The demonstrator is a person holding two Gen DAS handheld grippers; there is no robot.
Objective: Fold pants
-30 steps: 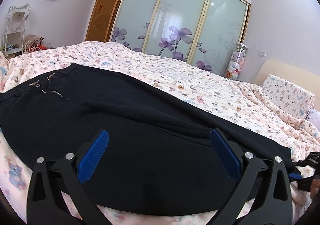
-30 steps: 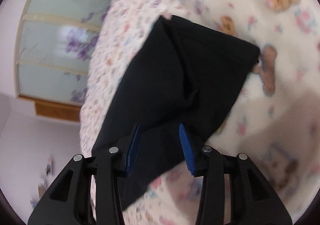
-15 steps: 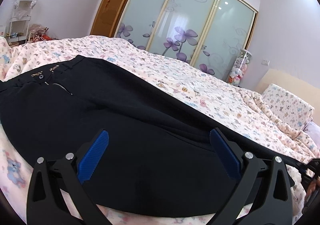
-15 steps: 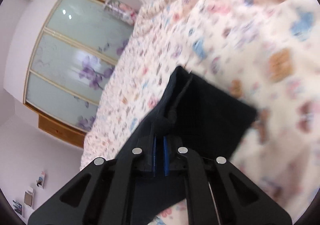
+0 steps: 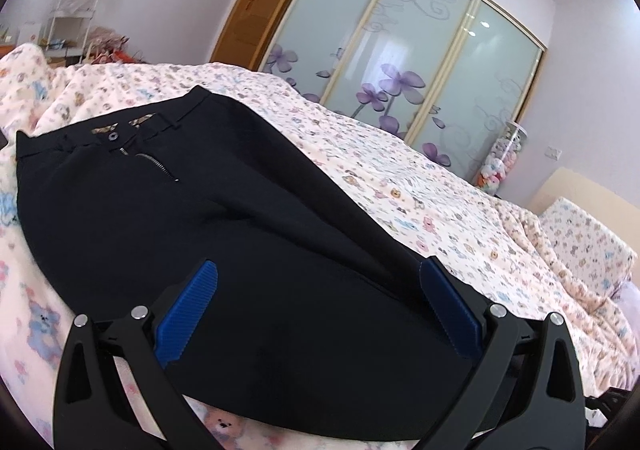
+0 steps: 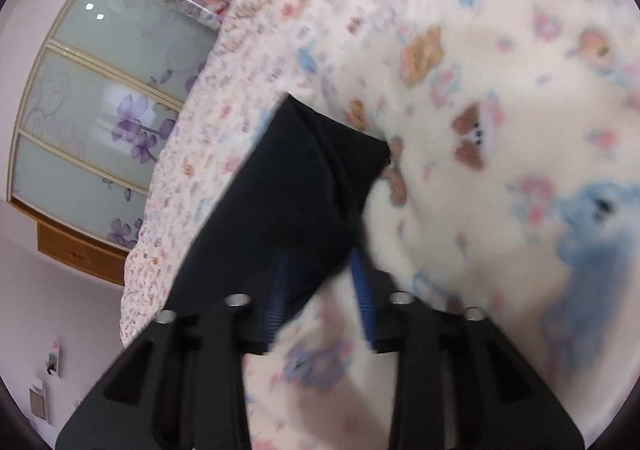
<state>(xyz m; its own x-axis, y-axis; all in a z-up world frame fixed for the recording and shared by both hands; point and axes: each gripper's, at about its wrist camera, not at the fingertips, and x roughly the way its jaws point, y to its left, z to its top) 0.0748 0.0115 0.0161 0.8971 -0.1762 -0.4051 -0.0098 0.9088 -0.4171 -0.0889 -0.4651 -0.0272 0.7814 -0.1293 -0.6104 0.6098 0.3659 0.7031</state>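
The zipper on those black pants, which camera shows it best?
The left wrist view. There the zipper lies in plain sight below the waistband button, with the black pants spread flat on the bed. The right wrist view shows only the blurred leg end, no zipper.

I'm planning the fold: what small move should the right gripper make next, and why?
Probably close the right gripper on the leg end of the black fabric pants: its blue pads stand apart with cloth between them, though the view is blurred. The left gripper hangs open above the thigh, holding nothing.
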